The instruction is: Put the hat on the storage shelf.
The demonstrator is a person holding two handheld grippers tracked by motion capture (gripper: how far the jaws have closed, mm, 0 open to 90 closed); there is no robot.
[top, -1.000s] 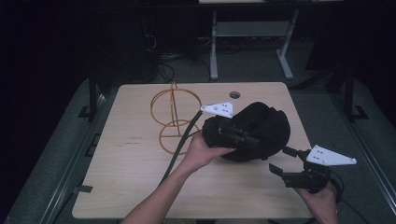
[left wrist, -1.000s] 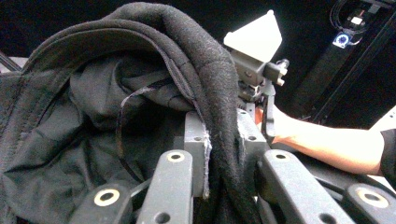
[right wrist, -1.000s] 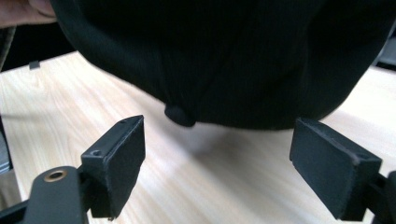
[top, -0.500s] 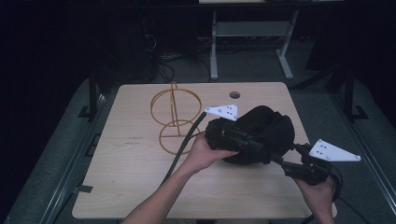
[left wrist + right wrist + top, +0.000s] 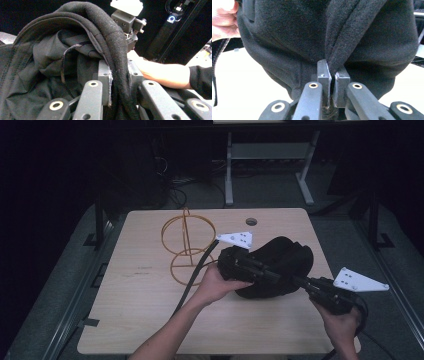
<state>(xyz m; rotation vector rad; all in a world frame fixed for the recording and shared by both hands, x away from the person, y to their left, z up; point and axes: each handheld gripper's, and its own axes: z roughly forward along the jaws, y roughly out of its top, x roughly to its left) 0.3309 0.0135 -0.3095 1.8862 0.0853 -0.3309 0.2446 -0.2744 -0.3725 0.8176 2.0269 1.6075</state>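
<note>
Nearest the front edge of the table, toward its right corner, the right gripper sits in the person's right hand, its grey 3-cornered plate just off the right edge. Its jaws have just been closing, and in the right gripper view the 2 pads stand almost together with a fold of the black garment pinched between them. Just beyond, over the right half of the table, the garment is a bunched dark heap, its lower part on or just above the wood, I cannot tell which. At its left side the left gripper, held in the left hand, clamps a thick seamed hem; in the left gripper view that edge runs down between the narrow jaws, with looser cloth hanging to the left. A black cable trails from this gripper back toward the front edge. Farther off, left of centre and near the back edge, stands an orange wire stand, 2 hoops on a post, apart from the garment. A round hole lies by the back edge.
</note>
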